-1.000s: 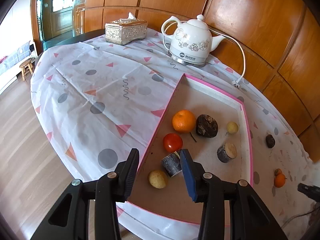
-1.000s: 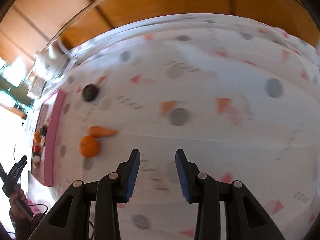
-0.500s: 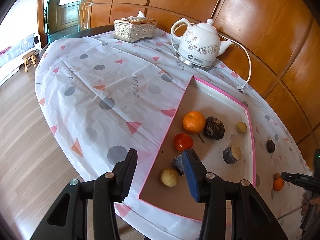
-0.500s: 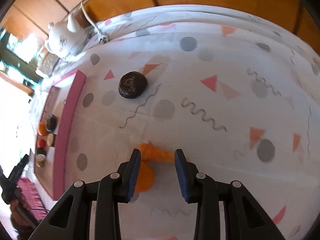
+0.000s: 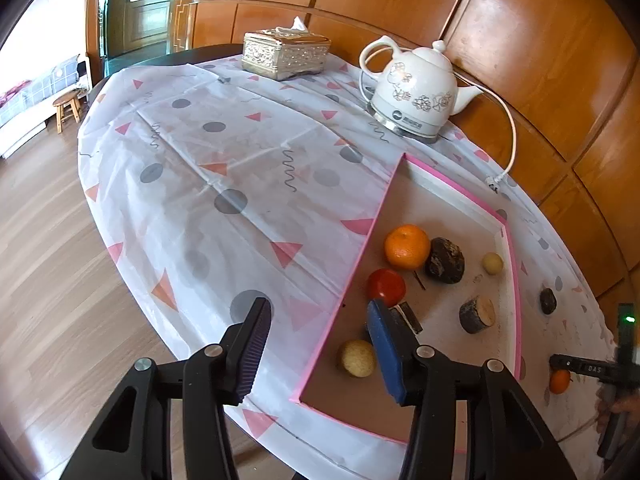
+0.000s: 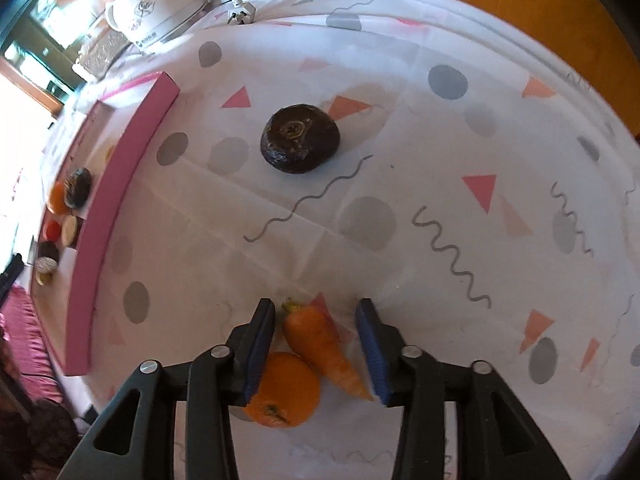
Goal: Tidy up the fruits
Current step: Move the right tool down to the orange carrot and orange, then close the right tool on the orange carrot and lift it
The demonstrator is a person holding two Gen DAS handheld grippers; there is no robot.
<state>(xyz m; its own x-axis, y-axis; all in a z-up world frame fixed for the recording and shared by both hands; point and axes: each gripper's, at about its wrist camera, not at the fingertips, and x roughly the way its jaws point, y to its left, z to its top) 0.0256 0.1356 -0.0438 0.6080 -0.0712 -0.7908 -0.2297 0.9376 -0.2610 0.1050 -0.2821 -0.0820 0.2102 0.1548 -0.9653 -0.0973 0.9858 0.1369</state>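
Between the fingertips of the right gripper (image 6: 316,344) now sits the carrot (image 6: 320,346), which a second ago was off to the left by the orange (image 6: 282,390), so the next pickup looks lined up (pads apart, not yet touching it). Further out, the dark round fruit (image 6: 300,138) lies loose near the pink tray (image 6: 116,204). The left gripper (image 5: 320,344), over the tray's near corner, has just been opening, nothing gripped.
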